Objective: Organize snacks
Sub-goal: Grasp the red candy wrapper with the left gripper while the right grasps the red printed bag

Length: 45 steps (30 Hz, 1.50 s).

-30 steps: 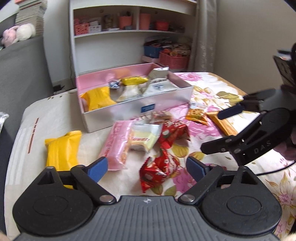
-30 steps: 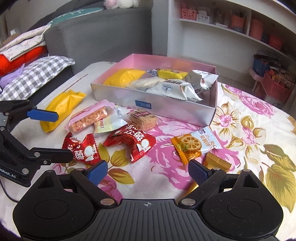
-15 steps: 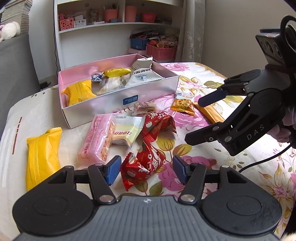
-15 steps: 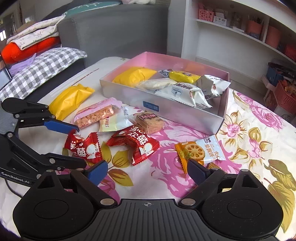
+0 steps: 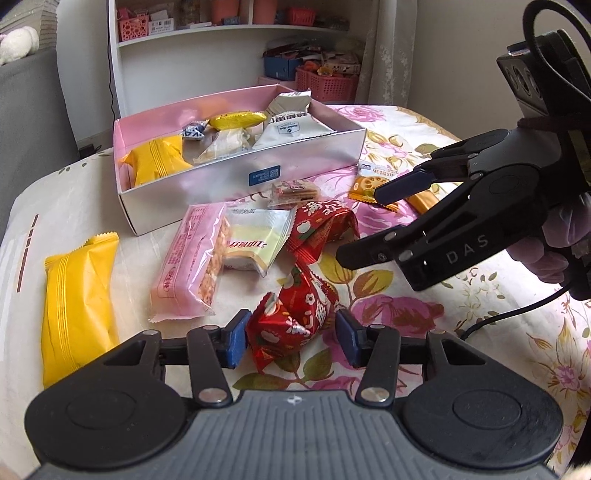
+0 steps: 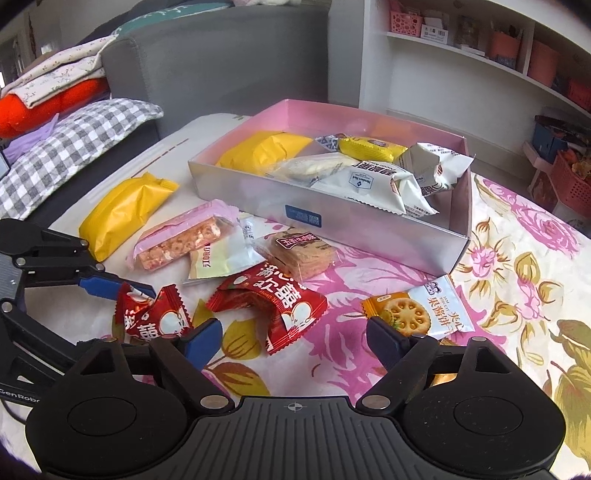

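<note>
On the flowered cloth lies a red snack packet (image 5: pixel 291 325) (image 6: pixel 155 317). My left gripper (image 5: pixel 291 339) has it between its blue pads; the jaws are closing and both pads touch its sides. A second red packet (image 6: pixel 269 306) (image 5: pixel 321 229) lies just ahead of my right gripper (image 6: pixel 295 339) (image 5: pixel 362 223). The right jaws are closing too, still wide, with their pads clear of that packet. Behind stands the pink-lined silver box (image 5: pixel 236 184) (image 6: pixel 369 236) with several snacks in it.
Loose around the box lie a yellow packet (image 5: pixel 77 302), a pink bar (image 5: pixel 192 258), a pale green packet (image 5: pixel 255 243), a cracker packet (image 6: pixel 303 251) and an orange biscuit packet (image 6: pixel 413 314). A grey sofa (image 6: pixel 221 55) and white shelves (image 5: pixel 221 29) stand beyond.
The left jaws have narrowed from wide apart onto the near red packet. The right gripper has come down towards the second red packet, its jaws a little narrower.
</note>
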### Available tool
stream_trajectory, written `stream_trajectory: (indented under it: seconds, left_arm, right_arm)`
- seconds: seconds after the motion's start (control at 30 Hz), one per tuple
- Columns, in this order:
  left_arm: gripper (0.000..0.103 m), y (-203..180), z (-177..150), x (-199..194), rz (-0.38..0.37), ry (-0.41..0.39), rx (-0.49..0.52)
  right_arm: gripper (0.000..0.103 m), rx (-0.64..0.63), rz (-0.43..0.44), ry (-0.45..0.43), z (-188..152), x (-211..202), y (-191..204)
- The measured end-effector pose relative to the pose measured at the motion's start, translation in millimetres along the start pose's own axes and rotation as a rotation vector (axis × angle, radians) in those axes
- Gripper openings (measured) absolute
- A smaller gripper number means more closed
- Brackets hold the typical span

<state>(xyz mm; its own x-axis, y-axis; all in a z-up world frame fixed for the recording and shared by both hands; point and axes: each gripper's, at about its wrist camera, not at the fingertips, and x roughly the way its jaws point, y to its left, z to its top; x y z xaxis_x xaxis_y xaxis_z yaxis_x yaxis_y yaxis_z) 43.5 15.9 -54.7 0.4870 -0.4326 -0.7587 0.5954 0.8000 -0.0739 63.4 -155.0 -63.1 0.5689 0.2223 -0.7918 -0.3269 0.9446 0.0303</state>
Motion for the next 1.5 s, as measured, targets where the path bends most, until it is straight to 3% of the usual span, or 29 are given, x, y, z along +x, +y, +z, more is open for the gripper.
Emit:
stream_trajectory:
  seconds: [0.17, 0.6, 0.7, 0.83, 1.07, 1.5]
  left_arm:
    - [0.041, 3, 0, -1, 0.000, 0.002, -0.006]
    - [0.041, 2, 1, 1, 0.009, 0.010, -0.023]
    - [0.040, 2, 1, 2, 0.010, 0.007, -0.025]
    - [0.035, 1, 1, 1, 0.014, -0.001, -0.028]
    - [0.028, 3, 0, -3, 0.021, -0.011, -0.043]
    - [0.024, 4, 10, -17, 0.021, -0.064, -0.065]
  right_arm:
    - [0.073, 0.006, -0.007, 0.008, 1, 9, -5]
    - [0.064, -0.069, -0.043, -0.017, 6, 16, 10]
    - [0.059, -0.079, -0.041, -0.023, 6, 16, 13]
    - [0.042, -0.082, -0.033, -0.019, 7, 16, 15]
    - [0.034, -0.113, -0.018, -0.021, 4, 13, 21]
    - [0.034, -0.069, 0.003, -0.044, 4, -5, 12]
